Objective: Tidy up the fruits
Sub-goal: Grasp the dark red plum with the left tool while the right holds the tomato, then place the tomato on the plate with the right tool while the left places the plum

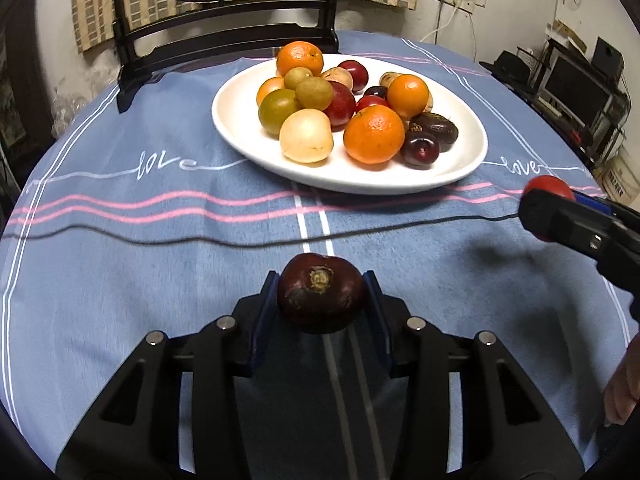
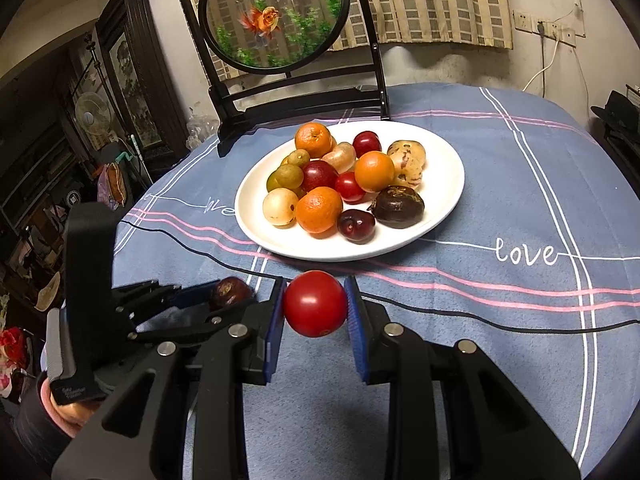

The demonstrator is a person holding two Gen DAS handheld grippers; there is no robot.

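Three oranges [image 2: 319,209] and maybe two cherries [image 2: 356,226] plated.

Black tongs [image 2: 315,312], blue pads [image 2: 355,320], silver screws [image 2: 392,329]

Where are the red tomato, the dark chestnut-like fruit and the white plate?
red tomato [image 2: 315,304], right wrist view, middle of its front.
dark chestnut-like fruit [image 1: 320,292], left wrist view, its top near the scar.
white plate [image 1: 240,128], left wrist view, bare left rim.
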